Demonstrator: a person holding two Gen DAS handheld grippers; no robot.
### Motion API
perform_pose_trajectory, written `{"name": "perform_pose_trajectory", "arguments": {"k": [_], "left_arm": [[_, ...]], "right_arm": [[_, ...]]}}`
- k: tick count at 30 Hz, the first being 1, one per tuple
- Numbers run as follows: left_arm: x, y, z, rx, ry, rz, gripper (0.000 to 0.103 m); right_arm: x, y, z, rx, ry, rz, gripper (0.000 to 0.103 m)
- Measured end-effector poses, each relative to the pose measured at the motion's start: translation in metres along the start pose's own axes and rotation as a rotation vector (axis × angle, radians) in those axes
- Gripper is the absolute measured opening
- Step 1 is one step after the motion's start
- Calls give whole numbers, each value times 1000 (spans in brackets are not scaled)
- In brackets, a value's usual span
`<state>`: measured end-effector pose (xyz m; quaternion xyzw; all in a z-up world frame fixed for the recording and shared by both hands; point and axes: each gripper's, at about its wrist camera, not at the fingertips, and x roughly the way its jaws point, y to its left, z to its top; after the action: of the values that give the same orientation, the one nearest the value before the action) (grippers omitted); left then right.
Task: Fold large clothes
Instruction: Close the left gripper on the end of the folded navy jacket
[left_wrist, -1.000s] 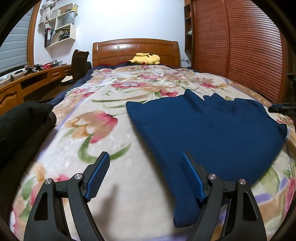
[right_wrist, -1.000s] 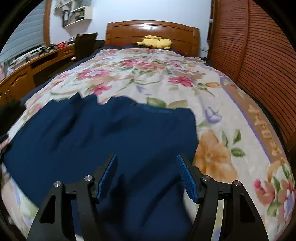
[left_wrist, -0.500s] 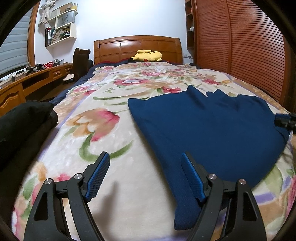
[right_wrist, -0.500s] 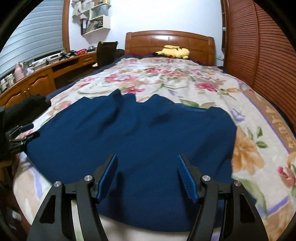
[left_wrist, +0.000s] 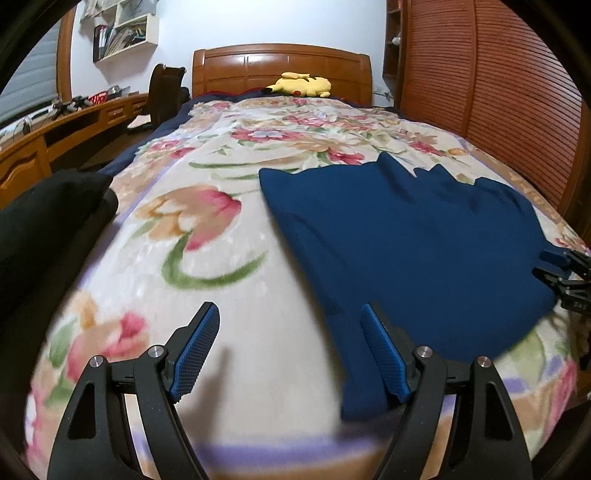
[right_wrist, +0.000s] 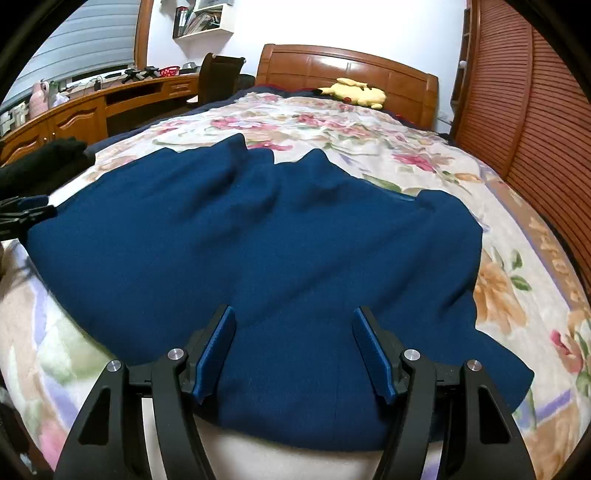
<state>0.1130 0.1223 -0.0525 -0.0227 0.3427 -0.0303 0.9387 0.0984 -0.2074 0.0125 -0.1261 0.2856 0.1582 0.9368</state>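
One navy garment (right_wrist: 258, 251) lies spread flat on the floral blanket (left_wrist: 207, 258) at the bed's foot. Only the right view shows its full width; the left shows a narrow strip running down beside its right finger. Both grippers are spread and empty — left gripper (left_wrist: 291, 354) over bare blanket, right gripper (right_wrist: 295, 347) over the hem. A yellow plush (left_wrist: 301, 85) rests by the headboard (right_wrist: 347, 70); a black pile (left_wrist: 48, 214) sits at the left edge.

The navy-blue garment (right_wrist: 258, 251) lies spread flat (a few soft wrinkles) across the bed's near end.
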Motion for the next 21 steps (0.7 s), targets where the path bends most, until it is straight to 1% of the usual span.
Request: {"name": "perform_pose_trajectory", "arguments": {"k": [3,7,10,18,20,21], "left_arm": [[-8,-1,-5,-30,8,-12,80],[-16,2,-5,-89,25,-61,80],[-19,0,-7,-105,35,-72,80],[-7,-6,-8,-151,82,-124,80],[-3,-8,-9,-160,101,-138,77],[0,-9,-10,-168,114,-150,73]], "right_arm": [[-4,2,1,5,-5,3,68],[-8,2,-5,3,-4,11,68],[-10,-1,-6,7,-2,25,68],[-11,-1,-5,7,-7,23,68],[-12,-1,-5,9,-9,25,68],[-12,-1,-6,9,-10,26,68]]}}
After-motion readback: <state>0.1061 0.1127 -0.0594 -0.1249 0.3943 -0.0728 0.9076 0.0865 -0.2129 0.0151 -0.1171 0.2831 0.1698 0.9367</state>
